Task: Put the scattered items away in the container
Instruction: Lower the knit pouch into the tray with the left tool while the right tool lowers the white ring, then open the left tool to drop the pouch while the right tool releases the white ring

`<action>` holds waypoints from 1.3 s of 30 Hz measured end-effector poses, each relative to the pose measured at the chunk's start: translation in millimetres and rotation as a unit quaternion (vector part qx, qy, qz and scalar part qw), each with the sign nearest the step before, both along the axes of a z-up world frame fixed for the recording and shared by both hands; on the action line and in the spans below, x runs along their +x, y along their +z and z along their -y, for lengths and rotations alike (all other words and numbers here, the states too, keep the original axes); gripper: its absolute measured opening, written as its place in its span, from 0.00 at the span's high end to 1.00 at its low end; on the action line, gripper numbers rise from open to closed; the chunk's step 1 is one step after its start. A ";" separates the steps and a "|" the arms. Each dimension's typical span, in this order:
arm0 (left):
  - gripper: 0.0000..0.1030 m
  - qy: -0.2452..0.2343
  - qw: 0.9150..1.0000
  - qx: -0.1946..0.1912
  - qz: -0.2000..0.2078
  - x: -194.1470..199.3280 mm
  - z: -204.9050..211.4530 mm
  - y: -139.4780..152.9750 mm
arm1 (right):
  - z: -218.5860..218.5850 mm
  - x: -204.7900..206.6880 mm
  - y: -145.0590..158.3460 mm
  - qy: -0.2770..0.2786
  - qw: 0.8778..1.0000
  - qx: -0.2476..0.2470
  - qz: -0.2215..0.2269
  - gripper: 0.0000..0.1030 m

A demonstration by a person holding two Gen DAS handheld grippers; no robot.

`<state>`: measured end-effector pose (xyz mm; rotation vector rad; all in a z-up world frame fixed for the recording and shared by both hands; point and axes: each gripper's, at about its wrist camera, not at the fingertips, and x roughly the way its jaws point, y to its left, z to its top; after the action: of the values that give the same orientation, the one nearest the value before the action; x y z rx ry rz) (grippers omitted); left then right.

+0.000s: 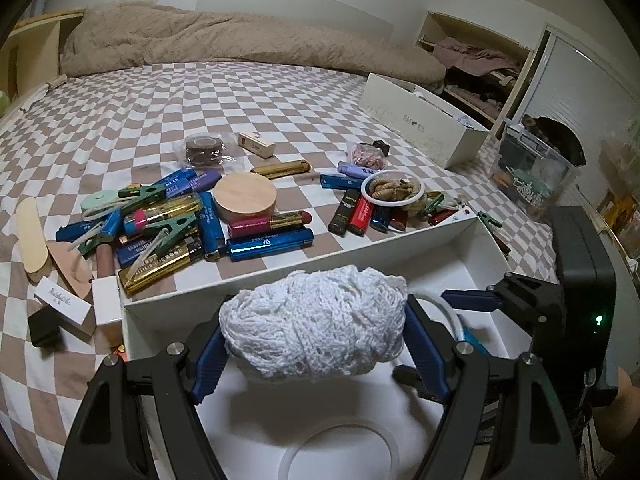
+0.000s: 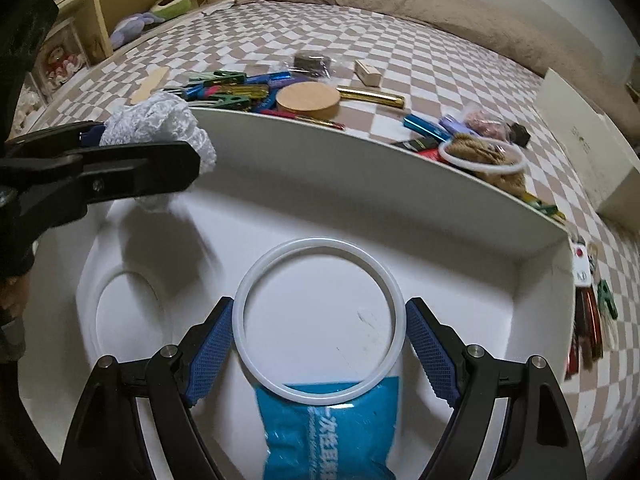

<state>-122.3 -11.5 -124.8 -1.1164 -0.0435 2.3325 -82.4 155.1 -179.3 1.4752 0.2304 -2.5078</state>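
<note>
- The left gripper [image 1: 316, 344] clamps a white knitted bundle [image 1: 314, 322] above the white box [image 1: 280, 276], poised for release.
- The right gripper [image 2: 319, 346] stands apart around a white ring [image 2: 276, 258] lying inside that box.

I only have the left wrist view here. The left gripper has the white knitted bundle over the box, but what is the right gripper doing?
Observer: The right gripper is inside the white box, jaws around a white ring.
Operator: Is it gripping that ring?
Observer: The left pad touches it; the right pad stands apart.
Operator: Anything else in the box I can't make out?
Observer: A blue packet lies on the box floor, under the ring's near edge.
</note>
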 end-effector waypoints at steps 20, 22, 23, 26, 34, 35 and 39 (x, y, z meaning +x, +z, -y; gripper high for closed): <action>0.23 -0.023 0.992 -0.120 0.009 -0.6 -41.4 -27.3 | -16.3 14.6 -4.8 0.012 1.000 -0.013 -0.003 0.17; 0.23 -0.023 0.991 -0.129 0.010 -0.6 -43.5 -30.0 | -15.2 14.8 -5.9 0.019 1.000 -0.013 -0.002 0.14; 0.23 -0.023 0.991 -0.130 0.009 -0.4 -43.7 -30.4 | -14.0 15.0 -6.7 0.023 1.000 -0.012 -0.002 0.12; 0.23 -0.023 0.992 -0.126 0.012 -0.8 -43.9 -31.7 | -13.2 14.8 -6.8 0.023 1.000 -0.012 -0.001 0.11; 0.05 -0.027 0.995 -0.096 0.029 -1.2 -40.4 -31.4 | -13.0 14.0 -6.8 0.023 1.000 -0.012 -0.001 0.11; 0.05 -0.026 0.995 -0.095 0.029 -1.0 -39.8 -31.1 | -12.9 13.8 -6.7 0.023 1.000 -0.012 -0.001 0.11; 0.05 -0.020 0.996 -0.085 0.034 -1.3 -35.6 -29.5 | -12.6 13.7 -6.5 0.023 1.000 -0.011 -0.001 0.11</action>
<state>-123.6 24.1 -154.3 -1.2677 0.1534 2.2950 -68.7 167.8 -185.8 1.4430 0.2327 -2.4672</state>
